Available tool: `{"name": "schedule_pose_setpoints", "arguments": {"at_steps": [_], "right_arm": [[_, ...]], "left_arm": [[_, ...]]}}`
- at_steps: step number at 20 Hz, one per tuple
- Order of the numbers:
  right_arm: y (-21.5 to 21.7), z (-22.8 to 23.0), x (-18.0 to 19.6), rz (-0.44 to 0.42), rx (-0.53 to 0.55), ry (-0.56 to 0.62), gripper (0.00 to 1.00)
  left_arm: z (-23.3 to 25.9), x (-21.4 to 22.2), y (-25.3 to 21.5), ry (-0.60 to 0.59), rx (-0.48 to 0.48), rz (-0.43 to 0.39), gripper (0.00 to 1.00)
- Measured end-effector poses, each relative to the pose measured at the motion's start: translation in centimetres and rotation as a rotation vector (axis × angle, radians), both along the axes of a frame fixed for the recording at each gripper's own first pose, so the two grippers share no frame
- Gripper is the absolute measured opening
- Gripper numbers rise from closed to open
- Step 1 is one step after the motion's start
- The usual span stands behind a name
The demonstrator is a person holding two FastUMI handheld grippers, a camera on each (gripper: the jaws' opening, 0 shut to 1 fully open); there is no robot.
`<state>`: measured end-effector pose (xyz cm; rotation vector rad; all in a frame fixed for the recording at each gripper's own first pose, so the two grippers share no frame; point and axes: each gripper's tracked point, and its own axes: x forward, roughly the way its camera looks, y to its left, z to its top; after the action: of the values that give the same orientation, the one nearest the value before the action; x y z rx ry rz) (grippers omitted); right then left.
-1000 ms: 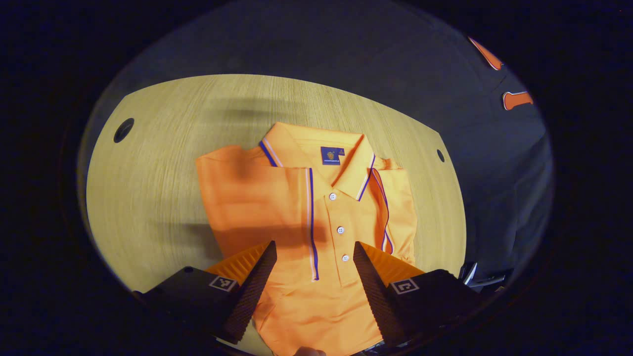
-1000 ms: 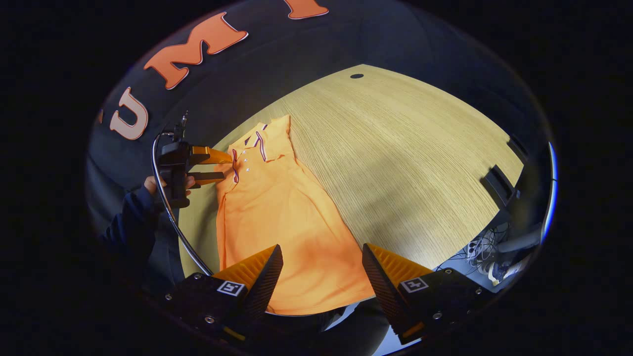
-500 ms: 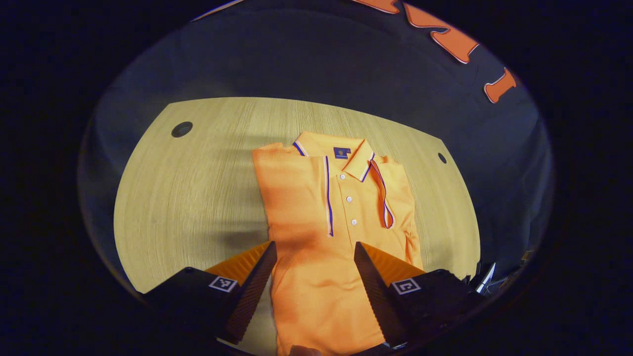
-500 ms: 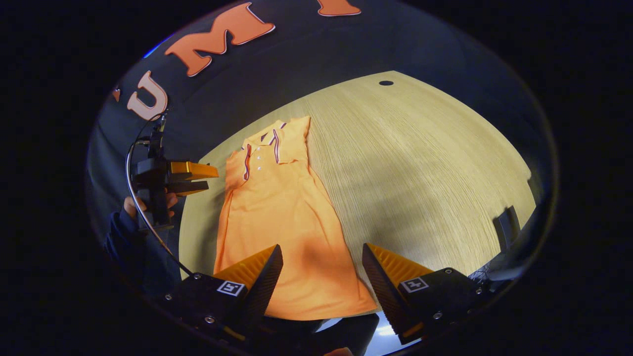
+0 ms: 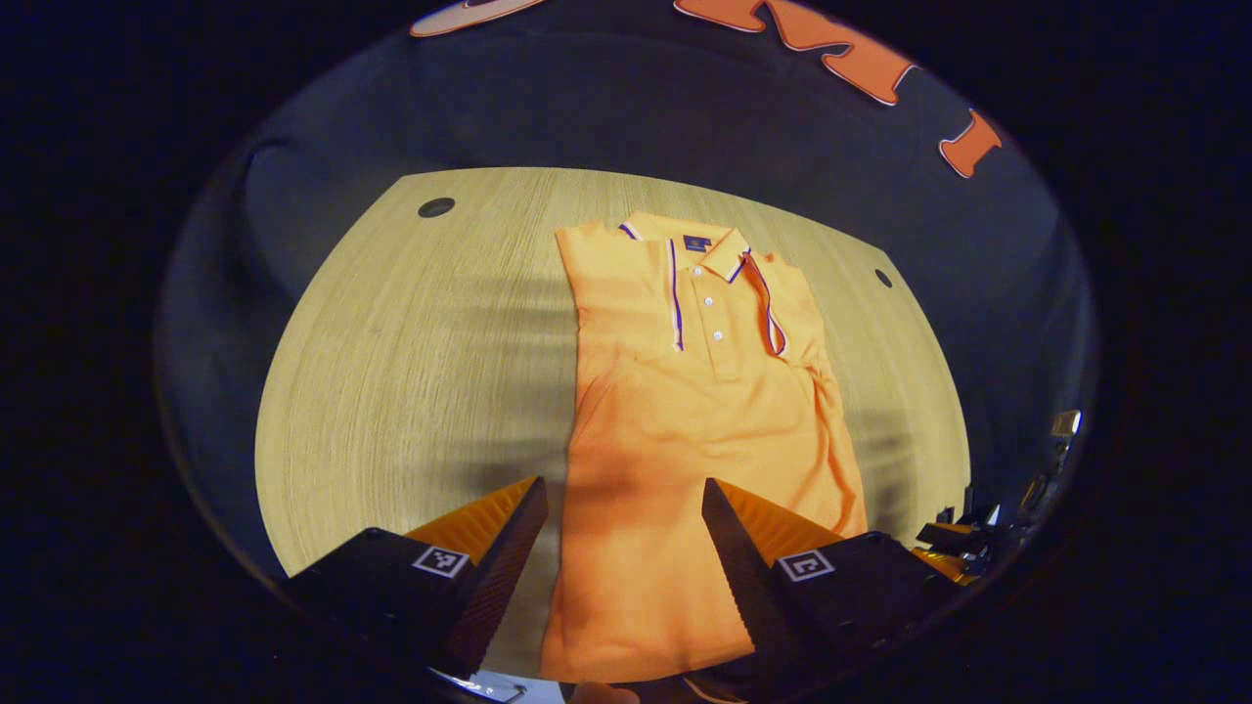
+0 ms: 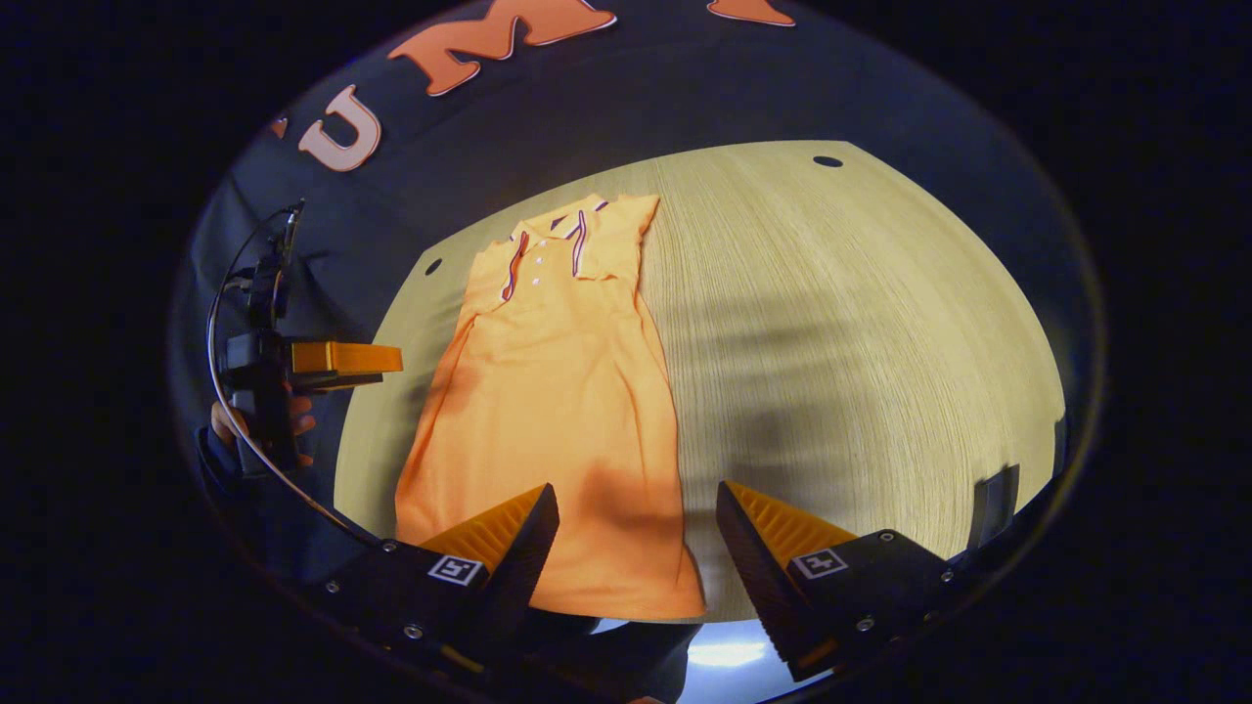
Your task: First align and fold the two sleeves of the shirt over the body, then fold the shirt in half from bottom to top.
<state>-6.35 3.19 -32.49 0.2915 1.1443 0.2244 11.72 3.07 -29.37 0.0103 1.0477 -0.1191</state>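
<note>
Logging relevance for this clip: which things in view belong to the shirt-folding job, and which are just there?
Part of the job:
- orange polo shirt, flat on the table, sleeves already folded in
- left gripper, fingers apart
- right gripper, fingers apart

Just there:
- wooden table
- cable holes in the tabletop
- cables off the table's edge

A pale wood-grain bench [image 5: 411, 342] carries one orange polo shirt [image 5: 685, 430], lying flat with sleeves folded in, collar at the far end, its hem just ahead of the left hand-held gripper [image 5: 621, 528].
</note>
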Motion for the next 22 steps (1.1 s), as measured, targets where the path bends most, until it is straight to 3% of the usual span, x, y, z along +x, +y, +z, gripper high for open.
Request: {"name": "schedule_pose_setpoints", "arguments": {"at_steps": [3,9,14,22], "right_arm": [[0.5,-0.8,-1.4,0.048,0.003,0.016,0.99],[1.6,-2.4,-4.4,0.138,-0.001,0.052,0.99],[1.8,-3.9,-6.3,0.153,-0.01,0.078,0.99],[1.5,-5.4,-8.9,0.204,-0.094,0.087,0.98]], "left_arm": [[-0.4,-2.9,1.9,-0.034,0.088,-0.021,0.98],[-3.0,-10.3,2.8,0.074,0.027,0.048,0.98],[-6.7,-15.7,3.6,0.19,0.052,0.054,0.99],[-8.5,-18.8,5.7,0.17,0.17,0.01,0.99]]}}
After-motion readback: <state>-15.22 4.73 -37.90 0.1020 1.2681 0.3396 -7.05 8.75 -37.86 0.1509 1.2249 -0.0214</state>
